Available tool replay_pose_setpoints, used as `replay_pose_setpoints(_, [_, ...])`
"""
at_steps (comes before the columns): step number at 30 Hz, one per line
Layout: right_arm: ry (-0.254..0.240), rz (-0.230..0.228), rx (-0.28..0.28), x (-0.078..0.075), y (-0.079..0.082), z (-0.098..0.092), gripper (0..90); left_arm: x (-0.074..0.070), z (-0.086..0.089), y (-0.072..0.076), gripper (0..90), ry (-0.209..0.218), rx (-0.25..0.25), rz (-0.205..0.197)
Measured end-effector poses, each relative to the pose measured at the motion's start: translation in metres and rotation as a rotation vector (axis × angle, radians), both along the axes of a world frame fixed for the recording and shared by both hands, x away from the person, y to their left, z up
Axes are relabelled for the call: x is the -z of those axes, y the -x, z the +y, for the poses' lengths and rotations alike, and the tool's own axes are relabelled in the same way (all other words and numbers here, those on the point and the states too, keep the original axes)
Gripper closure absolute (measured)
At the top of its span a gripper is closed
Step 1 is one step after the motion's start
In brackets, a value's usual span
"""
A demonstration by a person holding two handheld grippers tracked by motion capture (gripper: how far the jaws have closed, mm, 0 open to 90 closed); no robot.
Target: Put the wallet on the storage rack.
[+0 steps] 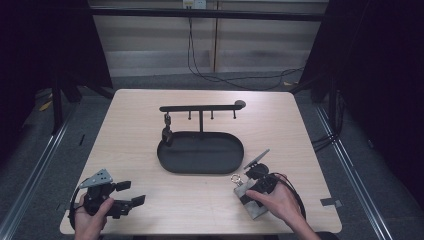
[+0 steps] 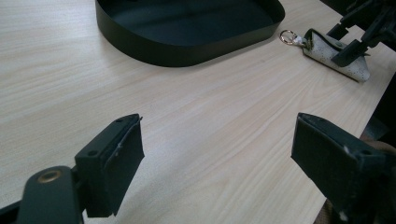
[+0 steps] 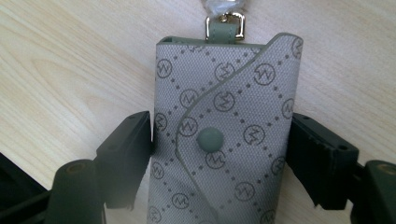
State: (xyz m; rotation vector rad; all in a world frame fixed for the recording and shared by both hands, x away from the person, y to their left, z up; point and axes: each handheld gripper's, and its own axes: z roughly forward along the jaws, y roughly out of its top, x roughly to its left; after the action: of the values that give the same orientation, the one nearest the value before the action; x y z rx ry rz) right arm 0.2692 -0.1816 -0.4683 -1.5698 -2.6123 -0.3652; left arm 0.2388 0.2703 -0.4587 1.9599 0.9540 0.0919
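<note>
Nearest the camera, the right hand-held gripper (image 3: 219,144) has its jaws set against both side edges of a grey patterned key pouch (image 3: 224,135), apparently gripping it as it lies flat on the counter (image 1: 150,115) with its snap flap closed and its metal ring (image 1: 236,178) pointing toward the black tray (image 1: 200,152). The left hand-held gripper (image 2: 217,154) rests released and empty near the counter's front left. Judging by the hook stand (image 1: 200,107) behind the tray, hanging the pouch probably remains undone.
</note>
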Motion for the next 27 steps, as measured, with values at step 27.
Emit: replay_pose_setpoints(27, [0.091,0.020,-0.040,-0.0086,-0.0054,0.0098,33.7,0.0013,0.0010,-0.0017,17.1,-0.001,-0.012,0.015])
